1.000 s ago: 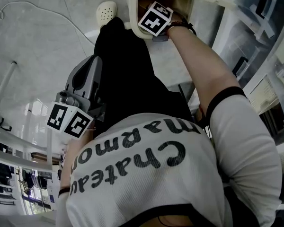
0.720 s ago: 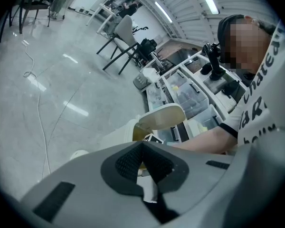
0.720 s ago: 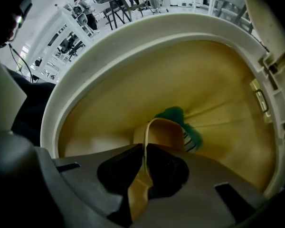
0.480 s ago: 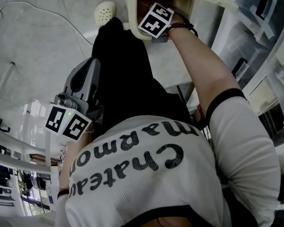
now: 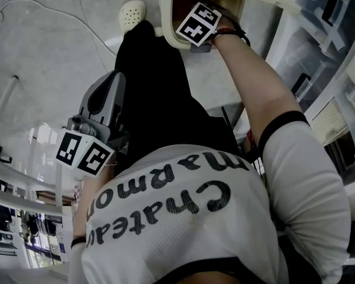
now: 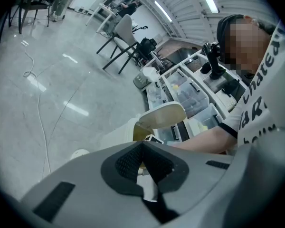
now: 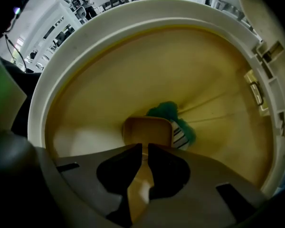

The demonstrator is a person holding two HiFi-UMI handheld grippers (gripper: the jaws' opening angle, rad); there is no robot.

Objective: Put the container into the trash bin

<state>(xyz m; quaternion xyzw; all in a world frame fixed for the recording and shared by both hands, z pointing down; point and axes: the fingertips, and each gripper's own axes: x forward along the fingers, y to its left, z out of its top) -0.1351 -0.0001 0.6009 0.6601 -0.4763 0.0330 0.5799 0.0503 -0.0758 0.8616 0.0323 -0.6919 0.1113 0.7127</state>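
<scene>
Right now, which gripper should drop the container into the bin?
The right gripper: it is shut on the container, right over the open trash bin. The left gripper hangs shut and empty, away from the bin.

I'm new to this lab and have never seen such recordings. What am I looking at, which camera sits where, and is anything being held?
There is no robot here: a person holds a two-jaw gripper in each hand. The head view comes from a camera on the person's head, looking down over their shirt and legs to the floor. The other two pictures come from cameras riding on each gripper. The left gripper is held by the person's side, jaws together with nothing in them. The right gripper reaches down into the open trash bin, and its jaws appear closed on the edge of a tan container. Some green rubbish lies at the bin's bottom.
</scene>
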